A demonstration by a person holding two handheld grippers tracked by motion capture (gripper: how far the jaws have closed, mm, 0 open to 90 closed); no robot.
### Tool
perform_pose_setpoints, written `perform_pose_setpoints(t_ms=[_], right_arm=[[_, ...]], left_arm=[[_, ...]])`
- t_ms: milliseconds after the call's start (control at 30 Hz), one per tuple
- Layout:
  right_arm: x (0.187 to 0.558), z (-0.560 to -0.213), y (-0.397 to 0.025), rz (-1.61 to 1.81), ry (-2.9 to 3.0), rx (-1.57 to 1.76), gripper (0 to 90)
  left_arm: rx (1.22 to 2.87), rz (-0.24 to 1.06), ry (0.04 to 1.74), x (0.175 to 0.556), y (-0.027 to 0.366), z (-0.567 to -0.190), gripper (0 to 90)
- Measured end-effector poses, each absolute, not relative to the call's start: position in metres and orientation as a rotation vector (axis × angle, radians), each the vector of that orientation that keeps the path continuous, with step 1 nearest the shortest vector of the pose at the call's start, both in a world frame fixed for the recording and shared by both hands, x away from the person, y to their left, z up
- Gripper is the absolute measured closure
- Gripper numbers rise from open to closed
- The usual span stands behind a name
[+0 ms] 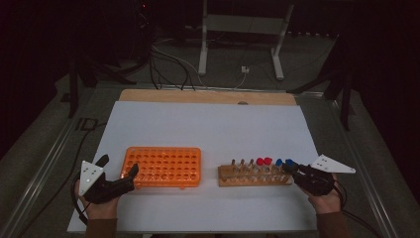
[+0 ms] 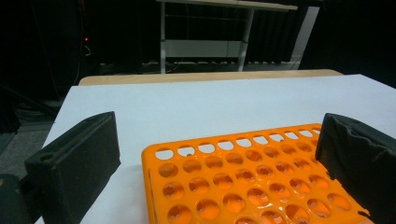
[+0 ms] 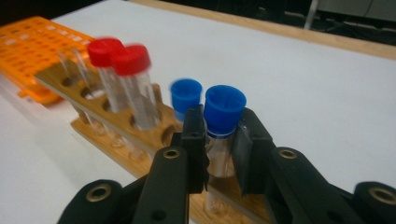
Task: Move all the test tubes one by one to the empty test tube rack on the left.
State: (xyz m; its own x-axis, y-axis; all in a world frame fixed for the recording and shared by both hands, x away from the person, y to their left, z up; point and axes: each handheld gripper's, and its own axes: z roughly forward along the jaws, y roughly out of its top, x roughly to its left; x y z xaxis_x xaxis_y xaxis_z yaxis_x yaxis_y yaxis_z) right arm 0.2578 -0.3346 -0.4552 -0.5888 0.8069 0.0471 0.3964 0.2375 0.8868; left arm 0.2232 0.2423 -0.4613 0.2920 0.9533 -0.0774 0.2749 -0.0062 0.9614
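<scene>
My right gripper sits closest in its own view, the two black jaws pressed in on the clear tube just under its cap, so I am clamped on the nearest blue-capped tube, which stands upright in the end hole of the wooden rack. Just behind it in the same rack stands a second blue-capped tube, then two red-capped tubes side by side, then some uncapped clear tubes, blurred. From the high view, my right gripper meets the right end of the wooden rack near the table's front edge. My left gripper has its jaws spread wide, holding nothing; they straddle the near left corner of the orange rack, whose holes look empty. Both racks lie on the white table, the orange rack left of the wooden one, apart from it.
</scene>
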Motion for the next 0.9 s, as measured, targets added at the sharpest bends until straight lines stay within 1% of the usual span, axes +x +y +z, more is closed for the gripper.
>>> perform_pose_setpoints(t_ms=[233, 300, 667, 800, 900], right_arm=[[0.257, -0.44, -0.338, 1.358, 2.07, 1.099, 76.6], [0.256, -0.43, -0.34, 1.358, 2.059, 1.106, 76.6], [0.257, -0.398, -0.345, 1.373, 2.03, 1.092, 76.6], [0.264, -0.384, -0.338, 1.355, 2.02, 1.068, 76.6], [0.268, -0.379, -0.334, 1.342, 2.022, 1.053, 76.6]], left_arm=[[1.518, 0.818, 1.169, 0.223, 0.239, -0.46, 0.8], [1.523, 0.824, 1.158, 0.223, 0.237, -0.459, 0.8], [1.566, 0.743, 1.031, 0.226, 0.219, -0.442, 0.8], [1.57, 0.719, 0.997, 0.228, 0.212, -0.434, 0.8], [1.573, 0.714, 0.973, 0.23, 0.207, -0.429, 0.8]])
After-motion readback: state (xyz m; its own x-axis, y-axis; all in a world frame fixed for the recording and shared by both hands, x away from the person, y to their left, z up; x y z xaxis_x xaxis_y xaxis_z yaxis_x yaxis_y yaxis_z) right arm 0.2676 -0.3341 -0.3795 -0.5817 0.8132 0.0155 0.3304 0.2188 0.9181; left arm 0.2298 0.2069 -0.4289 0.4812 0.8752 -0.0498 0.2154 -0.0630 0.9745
